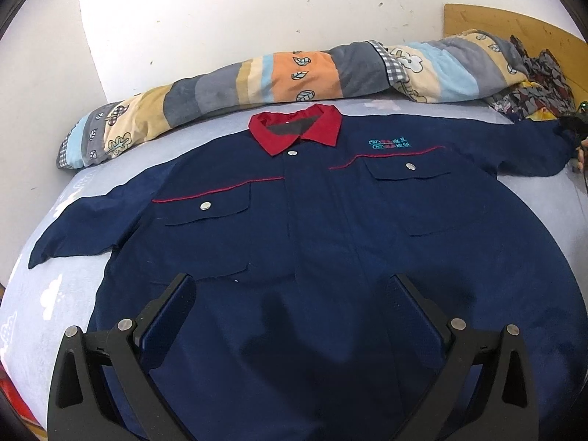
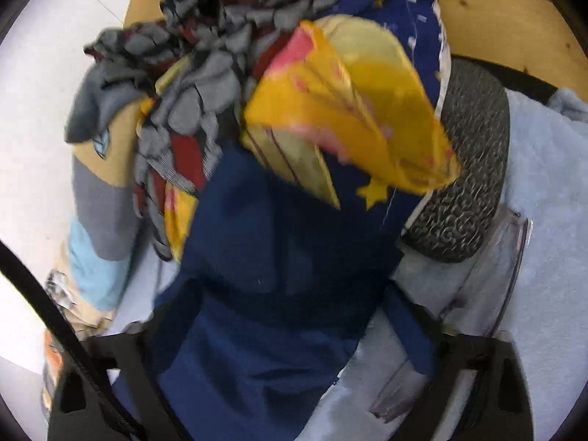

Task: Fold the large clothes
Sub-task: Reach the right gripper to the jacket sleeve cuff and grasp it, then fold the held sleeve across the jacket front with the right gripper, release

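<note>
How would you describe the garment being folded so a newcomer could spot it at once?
On the pale blue bed sheet, in front of the rolled striped quilt along the wall, a navy work shirt lies spread flat, front up. Its red collar and red piping above two buttoned chest pockets distinguish it from the patterned bedding around it.

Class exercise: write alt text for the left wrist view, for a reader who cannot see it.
A navy work shirt with a red collar lies spread flat, front up, on a pale blue bed. The left gripper hangs open over its lower half. A striped quilt is bunched along the white wall behind.
</note>
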`<state>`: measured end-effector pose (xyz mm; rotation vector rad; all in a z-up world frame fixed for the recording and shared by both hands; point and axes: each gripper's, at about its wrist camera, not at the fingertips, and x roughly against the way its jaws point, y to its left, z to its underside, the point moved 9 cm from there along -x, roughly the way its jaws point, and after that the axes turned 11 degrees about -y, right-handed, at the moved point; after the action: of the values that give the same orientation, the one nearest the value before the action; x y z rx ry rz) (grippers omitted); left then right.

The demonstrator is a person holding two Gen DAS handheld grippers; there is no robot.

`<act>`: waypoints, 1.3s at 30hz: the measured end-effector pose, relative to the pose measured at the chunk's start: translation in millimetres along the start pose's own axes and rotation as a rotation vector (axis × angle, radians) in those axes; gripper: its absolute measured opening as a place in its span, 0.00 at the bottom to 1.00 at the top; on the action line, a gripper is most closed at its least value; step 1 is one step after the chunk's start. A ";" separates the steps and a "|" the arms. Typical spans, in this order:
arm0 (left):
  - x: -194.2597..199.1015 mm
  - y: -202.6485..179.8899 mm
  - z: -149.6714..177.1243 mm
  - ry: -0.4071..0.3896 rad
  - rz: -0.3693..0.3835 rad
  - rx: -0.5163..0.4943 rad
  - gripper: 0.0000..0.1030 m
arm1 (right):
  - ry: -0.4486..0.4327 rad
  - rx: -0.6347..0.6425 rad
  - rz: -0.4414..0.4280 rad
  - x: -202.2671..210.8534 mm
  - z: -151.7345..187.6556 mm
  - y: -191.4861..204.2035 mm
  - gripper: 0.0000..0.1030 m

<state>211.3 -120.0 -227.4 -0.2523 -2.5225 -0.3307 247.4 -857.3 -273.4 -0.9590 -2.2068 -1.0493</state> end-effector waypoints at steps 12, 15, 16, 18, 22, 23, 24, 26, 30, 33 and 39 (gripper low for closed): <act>10.7 8.7 -6.9 -0.030 -0.012 0.013 1.00 | -0.124 0.021 -0.132 83.6 5.7 18.3 0.16; 16.8 12.1 -10.4 -0.045 -0.014 0.021 1.00 | -0.146 0.042 -0.206 114.6 -0.5 42.7 0.15; 19.8 14.3 -12.6 -0.054 -0.020 0.022 1.00 | -0.148 0.043 -0.239 128.2 -1.2 54.1 0.15; 25.0 18.8 -16.9 -0.071 -0.030 0.026 1.00 | -0.154 0.061 -0.289 152.9 -1.2 81.0 0.15; 35.1 35.6 -25.9 -0.100 -0.048 0.054 1.00 | -0.144 0.089 -0.399 202.2 4.9 148.9 0.15; 37.6 44.5 -28.8 -0.110 -0.065 0.064 1.00 | -0.136 0.096 -0.428 213.6 8.7 167.8 0.15; 39.4 51.7 -31.1 -0.116 -0.078 0.072 1.00 | -0.131 0.102 -0.456 226.9 11.9 185.6 0.15; 43.1 71.6 -37.7 -0.134 -0.111 0.092 1.00 | -0.113 0.118 -0.521 257.4 24.5 229.1 0.15; 43.6 119.8 -57.6 -0.181 -0.218 0.118 1.00 | -0.079 0.158 -0.618 312.2 60.0 313.2 0.15; 36.2 167.4 -56.6 -0.132 -0.305 0.178 1.00 | -0.061 0.210 -0.664 348.0 103.1 385.2 0.15; 50.3 263.9 -30.5 -0.079 -0.434 0.375 1.00 | -0.028 0.353 -0.677 366.8 230.6 495.1 0.15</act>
<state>252.2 127.6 -126.9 0.4398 -2.6396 -0.0056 369.1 -309.0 69.2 -0.0587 -2.6893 -0.8519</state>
